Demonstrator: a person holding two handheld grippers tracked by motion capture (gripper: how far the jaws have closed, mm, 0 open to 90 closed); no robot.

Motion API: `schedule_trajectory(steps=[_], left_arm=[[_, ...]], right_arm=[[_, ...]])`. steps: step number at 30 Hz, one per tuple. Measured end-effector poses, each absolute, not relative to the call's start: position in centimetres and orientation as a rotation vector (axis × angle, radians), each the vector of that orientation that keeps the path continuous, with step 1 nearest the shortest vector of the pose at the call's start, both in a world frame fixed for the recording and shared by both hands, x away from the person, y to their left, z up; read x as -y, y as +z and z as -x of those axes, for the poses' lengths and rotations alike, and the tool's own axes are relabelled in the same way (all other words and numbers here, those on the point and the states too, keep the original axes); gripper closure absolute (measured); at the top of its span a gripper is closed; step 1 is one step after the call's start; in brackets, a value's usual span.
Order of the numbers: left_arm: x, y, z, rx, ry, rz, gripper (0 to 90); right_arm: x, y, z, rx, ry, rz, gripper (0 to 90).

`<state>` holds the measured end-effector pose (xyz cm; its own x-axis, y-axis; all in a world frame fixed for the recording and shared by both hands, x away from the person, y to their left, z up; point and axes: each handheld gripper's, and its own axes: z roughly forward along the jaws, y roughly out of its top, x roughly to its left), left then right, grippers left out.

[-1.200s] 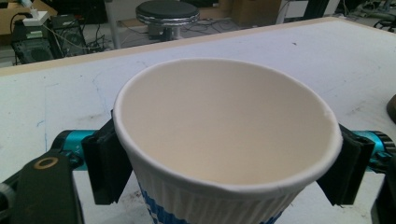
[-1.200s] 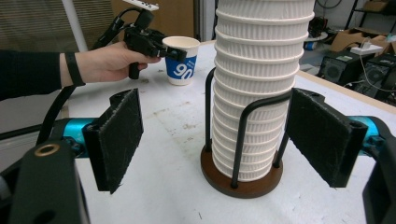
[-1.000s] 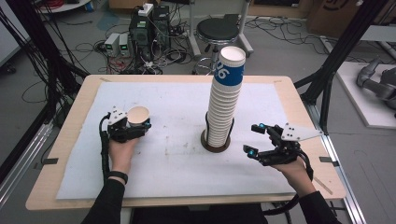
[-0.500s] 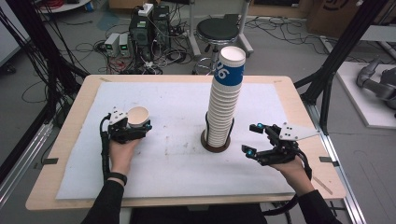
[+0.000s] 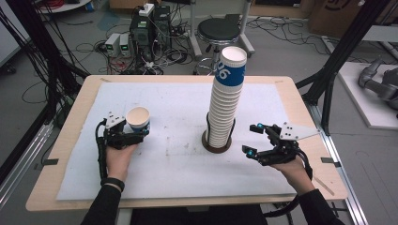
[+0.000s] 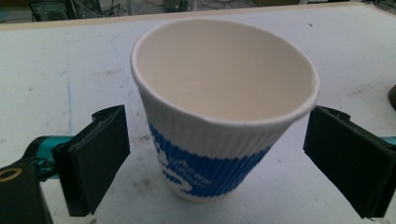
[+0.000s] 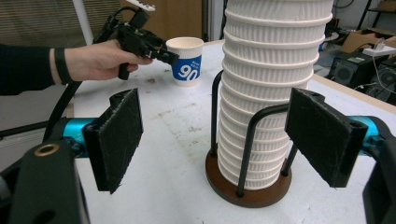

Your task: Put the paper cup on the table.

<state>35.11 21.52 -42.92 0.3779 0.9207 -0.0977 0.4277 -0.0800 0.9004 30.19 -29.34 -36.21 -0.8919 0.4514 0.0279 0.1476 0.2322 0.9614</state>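
While earlier gripped, cup [image 6: 219, 116] now free | left gripper [image 6: 219, 158] jaws just opened | right gripper [image 7: 224, 135] jaws open, empty

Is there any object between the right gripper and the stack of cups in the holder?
Nothing visible. The right gripper is open, facing the stack of cups, with bare white table cover between them. The holder's black wire posts stand around the stack's lower part.

White-and-blue paper cup [image 5: 138, 118], upright, empty
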Motion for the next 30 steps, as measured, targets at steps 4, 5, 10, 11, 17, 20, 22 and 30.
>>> schedule_trajectory(steps=[4,5,10,11,17,20,22,30], left_arm=[[-21.9,-42.6,-34.2,-1.23,0.64,-1.67,7.1],[-22.0,-42.6,-34.0,-1.228,0.638,-1.669,7.1],[-22.6,-42.1,-32.6,-1.208,0.632,-1.651,7.1],[-22.7,-41.9,-32.2,-1.199,0.63,-1.647,7.1],[-22.0,-40.6,-30.3,-1.09,0.637,-1.673,7.1],[-21.1,-39.9,-29.6,-1.007,0.64,-1.693,7.1],[-20.3,-39.4,-29.2,-0.939,0.65,-1.702,7.1],[-16.3,-38.8,-28.0,-0.676,0.601,-1.725,7.1]], right_arm=[[29.3,-36.2,-30.3,-2.251,1.716,-0.558,19.7],[29.4,-36.2,-30.3,-2.254,1.715,-0.556,19.7],[29.5,-36.2,-30.4,-2.25,1.721,-0.562,19.7],[29.5,-36.2,-30.4,-2.252,1.719,-0.563,19.7],[29.5,-36.2,-30.1,-2.253,1.711,-0.556,19.7],[29.5,-36.3,-30.1,-2.257,1.708,-0.558,19.7],[29.5,-36.3,-30.1,-2.256,1.708,-0.563,19.7],[29.5,-36.4,-30.2,-2.252,1.703,-0.57,19.7]])
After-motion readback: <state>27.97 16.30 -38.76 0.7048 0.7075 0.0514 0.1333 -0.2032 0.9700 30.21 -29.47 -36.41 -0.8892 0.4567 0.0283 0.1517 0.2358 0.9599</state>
